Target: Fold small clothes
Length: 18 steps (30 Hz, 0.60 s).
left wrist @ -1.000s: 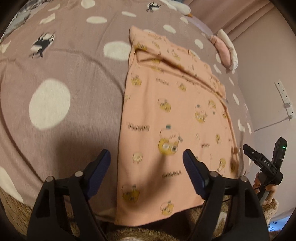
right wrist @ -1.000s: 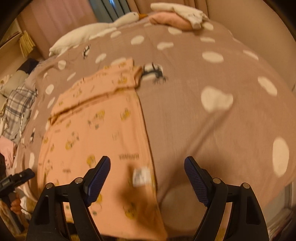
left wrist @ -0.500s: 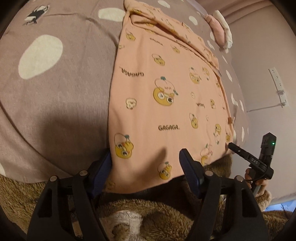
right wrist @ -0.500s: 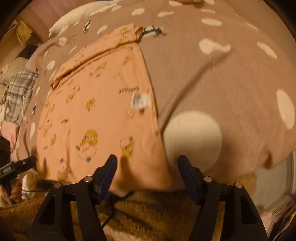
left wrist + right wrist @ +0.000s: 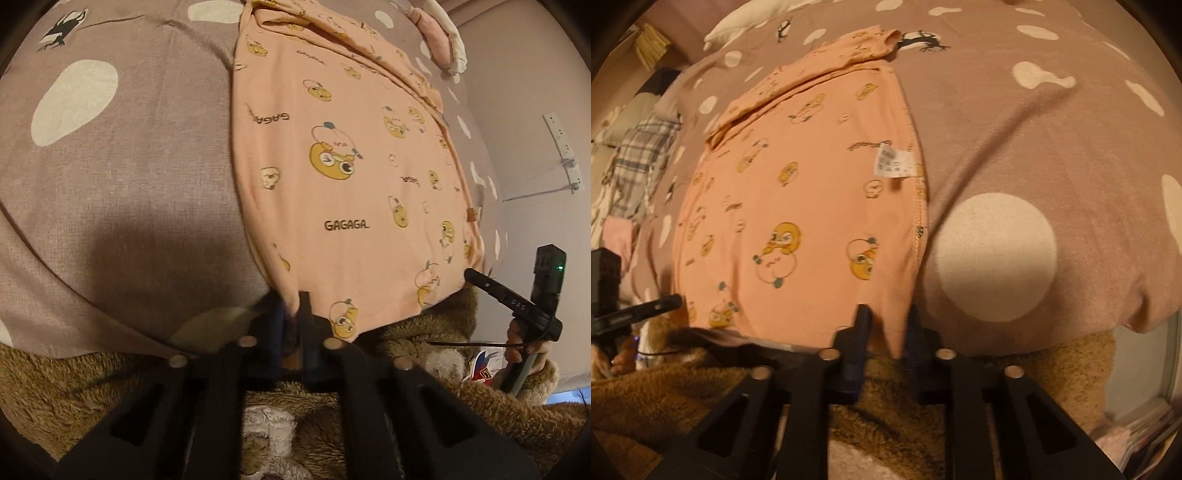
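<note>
A small peach garment (image 5: 343, 162) printed with yellow cartoon faces lies flat on a mauve bedspread, its sleeves folded across the far end. It also shows in the right wrist view (image 5: 798, 206), with a white care label near its right edge. My left gripper (image 5: 293, 314) is shut on the garment's near left hem corner. My right gripper (image 5: 886, 328) is shut on the near right hem corner. Each gripper shows at the edge of the other's view.
The mauve bedspread (image 5: 110, 166) with white dots covers the bed. A brown fleece blanket (image 5: 74, 384) lies at the near bed edge. Pink and white folded clothes (image 5: 441, 40) sit far right. A plaid cloth (image 5: 639, 158) lies at left. A wall with a power strip (image 5: 563, 147) is right.
Both grippers came down to the garment's near hem. Their jaws went from wide open to shut on the two hem corners.
</note>
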Each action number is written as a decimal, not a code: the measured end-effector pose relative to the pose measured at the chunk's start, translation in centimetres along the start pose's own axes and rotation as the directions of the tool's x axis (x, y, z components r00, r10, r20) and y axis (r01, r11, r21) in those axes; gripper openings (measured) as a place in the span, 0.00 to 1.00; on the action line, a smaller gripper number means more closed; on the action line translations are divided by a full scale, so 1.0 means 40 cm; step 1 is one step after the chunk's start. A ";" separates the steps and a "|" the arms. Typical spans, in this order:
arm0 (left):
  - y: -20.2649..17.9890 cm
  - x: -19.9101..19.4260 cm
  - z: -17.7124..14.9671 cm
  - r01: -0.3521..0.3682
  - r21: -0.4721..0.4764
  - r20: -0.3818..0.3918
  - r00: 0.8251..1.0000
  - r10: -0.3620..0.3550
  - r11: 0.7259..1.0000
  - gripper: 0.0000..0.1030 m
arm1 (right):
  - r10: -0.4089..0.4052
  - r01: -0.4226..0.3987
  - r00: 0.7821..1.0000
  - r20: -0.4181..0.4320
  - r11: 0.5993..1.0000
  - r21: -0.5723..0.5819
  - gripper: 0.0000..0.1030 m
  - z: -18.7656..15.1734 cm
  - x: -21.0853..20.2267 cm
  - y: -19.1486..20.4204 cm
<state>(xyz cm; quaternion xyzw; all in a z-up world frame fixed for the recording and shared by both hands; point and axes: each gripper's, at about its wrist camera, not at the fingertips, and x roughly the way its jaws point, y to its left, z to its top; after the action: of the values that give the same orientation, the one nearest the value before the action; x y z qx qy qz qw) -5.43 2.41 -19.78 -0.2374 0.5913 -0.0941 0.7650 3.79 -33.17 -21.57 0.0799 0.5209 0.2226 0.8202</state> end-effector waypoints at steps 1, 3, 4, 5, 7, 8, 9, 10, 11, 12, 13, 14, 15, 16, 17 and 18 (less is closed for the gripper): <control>-0.001 -0.002 0.002 0.009 -0.006 0.003 1.000 -0.009 1.000 0.04 | 0.007 -0.007 1.000 0.005 1.000 -0.004 0.12 0.004 -0.004 0.004; -0.004 -0.015 0.007 0.050 -0.016 0.015 0.999 -0.050 0.999 0.05 | 0.056 -0.056 0.998 0.022 0.998 0.002 0.11 0.017 -0.019 0.008; -0.007 -0.028 0.012 0.081 -0.019 0.031 0.996 -0.080 0.997 0.04 | 0.085 -0.085 0.996 0.035 0.996 0.007 0.11 0.024 -0.030 0.008; -0.009 -0.037 0.017 0.101 -0.020 0.043 0.994 -0.100 0.995 0.04 | 0.123 -0.124 0.991 0.059 0.992 0.014 0.11 0.037 -0.046 0.007; -0.016 -0.057 0.033 0.144 -0.023 0.069 0.987 -0.142 0.989 0.04 | 0.169 -0.172 0.981 0.097 0.985 0.020 0.11 0.062 -0.067 0.004; -0.017 -0.065 0.041 0.164 -0.025 0.081 0.984 -0.161 0.986 0.04 | 0.184 -0.188 0.976 0.112 0.982 0.024 0.11 0.073 -0.072 0.003; -0.018 -0.071 0.050 0.184 -0.028 0.093 0.979 -0.181 0.983 0.04 | 0.202 -0.208 0.971 0.131 0.978 0.030 0.11 0.088 -0.079 0.000; -0.018 -0.079 0.066 0.207 -0.035 0.107 0.973 -0.203 0.978 0.04 | 0.216 -0.223 0.965 0.148 0.974 0.035 0.11 0.101 -0.081 0.000; -0.018 -0.083 0.079 0.222 -0.038 0.116 0.969 -0.216 0.974 0.04 | 0.223 -0.232 0.960 0.171 0.972 0.034 0.11 0.122 -0.087 -0.001; -0.016 -0.088 0.096 0.231 -0.044 0.130 0.966 -0.224 0.972 0.04 | 0.216 -0.226 0.957 0.193 0.973 0.032 0.11 0.135 -0.093 0.003; -0.020 -0.092 0.110 0.236 -0.047 0.142 0.964 -0.227 0.971 0.04 | 0.208 -0.220 0.954 0.214 0.975 0.031 0.11 0.150 -0.097 0.002; -0.020 -0.093 0.123 0.241 -0.048 0.151 0.961 -0.231 0.969 0.04 | 0.203 -0.216 0.952 0.229 0.976 0.037 0.11 0.170 -0.095 0.001; -0.015 -0.092 0.141 0.248 -0.059 0.163 0.958 -0.236 0.967 0.04 | 0.198 -0.216 0.951 0.238 0.975 0.056 0.11 0.190 -0.088 -0.003; -0.016 -0.088 0.160 0.254 -0.071 0.170 0.956 -0.239 0.965 0.04 | 0.198 -0.219 0.950 0.240 0.973 0.066 0.11 0.205 -0.083 -0.012; -0.009 -0.085 0.174 0.261 -0.084 0.175 0.954 -0.244 0.962 0.04 | 0.198 -0.223 0.950 0.243 0.972 0.080 0.11 0.221 -0.072 -0.016; -0.004 -0.082 0.187 0.267 -0.094 0.177 0.952 -0.248 0.959 0.04 | 0.196 -0.225 0.951 0.241 0.970 0.095 0.11 0.234 -0.062 -0.022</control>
<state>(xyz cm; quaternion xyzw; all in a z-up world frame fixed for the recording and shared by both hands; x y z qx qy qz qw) 0.78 5.54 -15.48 -0.3640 0.4948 -0.1385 0.7768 11.46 -34.11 -15.70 0.2101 0.4238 0.2660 0.8400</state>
